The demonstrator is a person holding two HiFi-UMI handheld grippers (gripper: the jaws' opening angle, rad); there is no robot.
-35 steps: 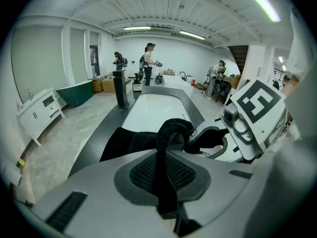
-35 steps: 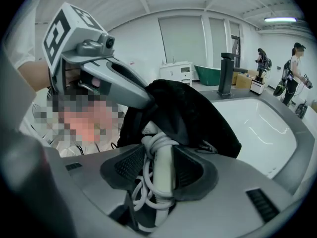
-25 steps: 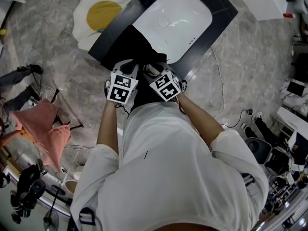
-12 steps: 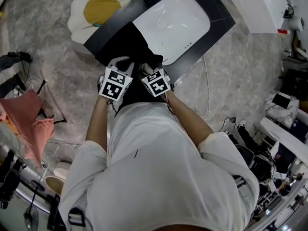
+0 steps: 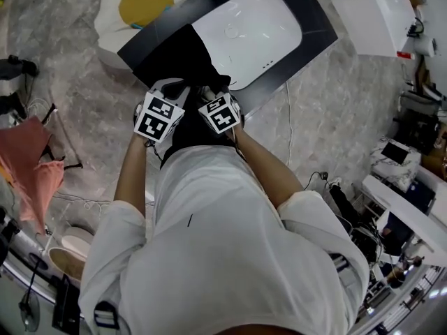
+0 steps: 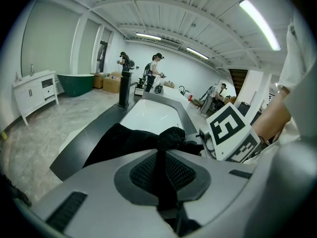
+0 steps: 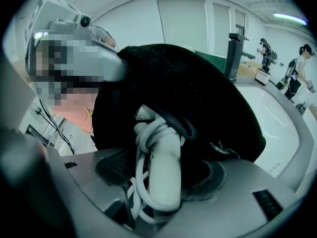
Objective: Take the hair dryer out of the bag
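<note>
Far left on the floor, beside the counter, lies a white rug with a yellow middle. Your left gripper has its jaws drawn together on a thin fold of the black bag; the cloth runs as a dark strip between the two mesh pads, and the rest of the bag bunches up just beyond them. The bag lies on the near left part of the dark counter, its right edge against the white basin. Your right gripper sits just right of the left one, both pointing down at the near edge of the bag, their marker cubes close together but apart. Its jaws have just been closing, and the dryer is between them: you have them clamped on the white handle, which fills the gap together with the white cord wound round it. The handle pokes out of the bag's mouth towards you, while the dryer's head is hidden inside the black cloth, so the dryer is only partly out. Right of the bag the basin takes up the middle of the counter, with a dark tap at its far end.
</note>
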